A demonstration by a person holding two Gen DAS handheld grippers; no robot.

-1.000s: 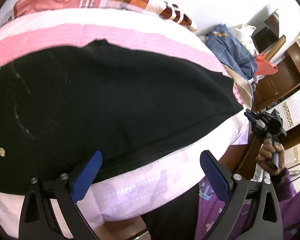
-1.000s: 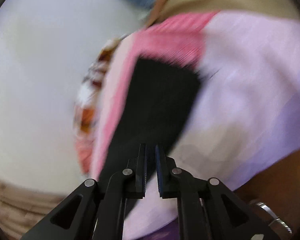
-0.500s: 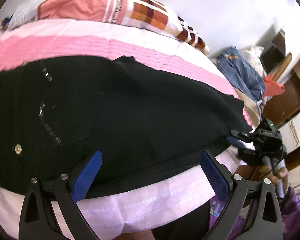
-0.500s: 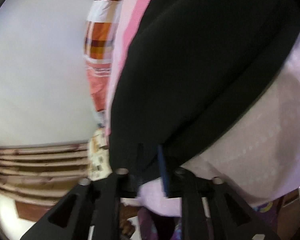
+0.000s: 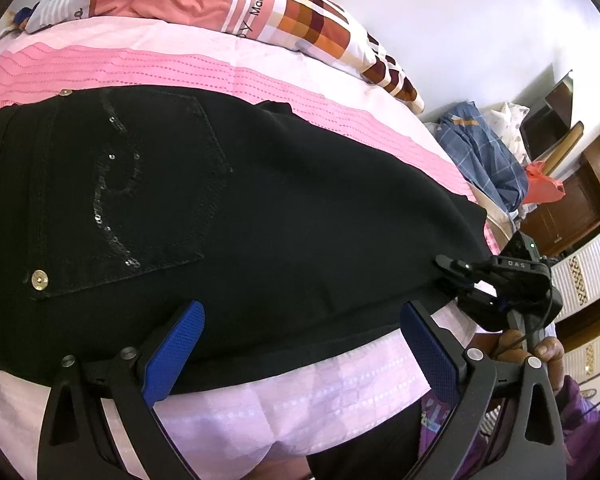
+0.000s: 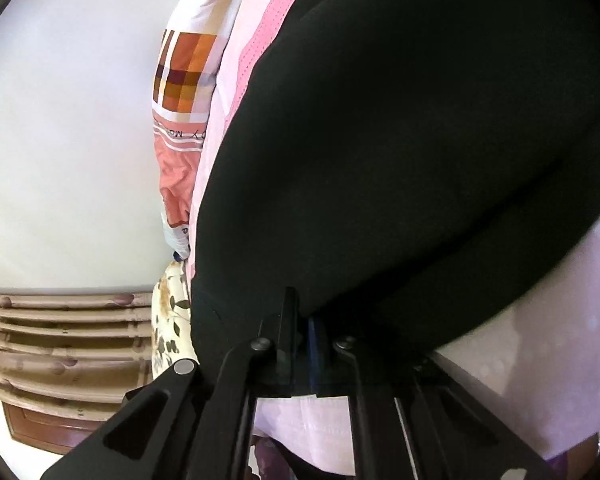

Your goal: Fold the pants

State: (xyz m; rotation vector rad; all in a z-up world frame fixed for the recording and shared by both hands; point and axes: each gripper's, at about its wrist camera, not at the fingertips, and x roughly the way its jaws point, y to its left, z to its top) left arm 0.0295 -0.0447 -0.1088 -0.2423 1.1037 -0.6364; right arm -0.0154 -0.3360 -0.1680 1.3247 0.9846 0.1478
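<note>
Black pants [image 5: 300,200] lie flat along the bed, with the sequinned back pocket [image 5: 140,184] at the left and the leg end at the right. My left gripper [image 5: 302,312] is open over the pants' near edge, below the pocket, with nothing between its blue pads [image 5: 172,352]. My right gripper [image 5: 456,276], held by a hand [image 5: 548,348], sits at the leg end. In the right wrist view the right gripper [image 6: 302,316] has its jaws closing tight on the black fabric [image 6: 420,140] of the hem corner.
The bed has a pink striped sheet [image 5: 140,68] and a pale lilac near edge [image 5: 300,392]. A checked pillow [image 5: 300,12] lies against the far wall. Blue plaid clothes [image 5: 484,160] and wooden furniture [image 5: 572,208] stand past the foot. A slatted headboard [image 6: 60,340] shows behind the bed.
My right gripper swung in to the leg end and closed on the hem. My left gripper shifted toward the waist, so the back pocket has come into full view.
</note>
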